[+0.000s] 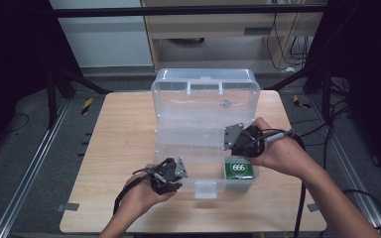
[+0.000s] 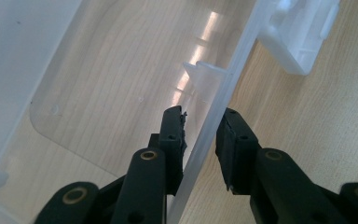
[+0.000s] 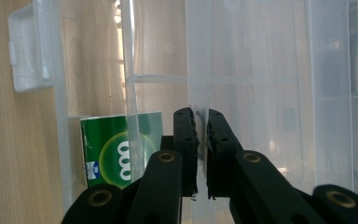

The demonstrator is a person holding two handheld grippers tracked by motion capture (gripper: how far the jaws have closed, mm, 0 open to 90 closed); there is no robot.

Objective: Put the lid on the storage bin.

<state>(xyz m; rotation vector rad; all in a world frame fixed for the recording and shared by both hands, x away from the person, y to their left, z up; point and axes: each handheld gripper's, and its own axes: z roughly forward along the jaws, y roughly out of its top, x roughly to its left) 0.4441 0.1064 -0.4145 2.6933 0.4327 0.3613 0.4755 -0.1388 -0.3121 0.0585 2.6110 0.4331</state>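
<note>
A clear plastic organizer box (image 1: pixel 204 106) stands open on a light wooden table (image 1: pixel 114 144), its lid raised upright at the far side and its shallow base toward the person, with a white latch tab (image 1: pixel 205 189) hanging at the middle of the front edge. In the front right compartment of the base lies a green packet (image 1: pixel 238 168) printed with white "666"; in the right gripper view the same green packet (image 3: pixel 116 149) sits behind a clear divider, just left of the jaws. The left gripper (image 1: pixel 174 174), held in the person's left hand (image 1: pixel 141 196), sits at the front left edge of the base. In the left gripper view its jaws straddle the box's thin front wall (image 2: pixel 214 121), one inside and one outside; the inner jaw lies against the wall while a narrow gap shows at the outer one, so the left gripper (image 2: pixel 200 128) is parted around the wall rather than clamped on it. The right gripper (image 1: pixel 234 139), in the right hand (image 1: pixel 278 151), reaches over the base just behind the packet. In its own view the right gripper (image 3: pixel 201 126) has its jaws drawn nearly together on a thin clear partition (image 3: pixel 200 70) of the box, pinching it between them.
</note>
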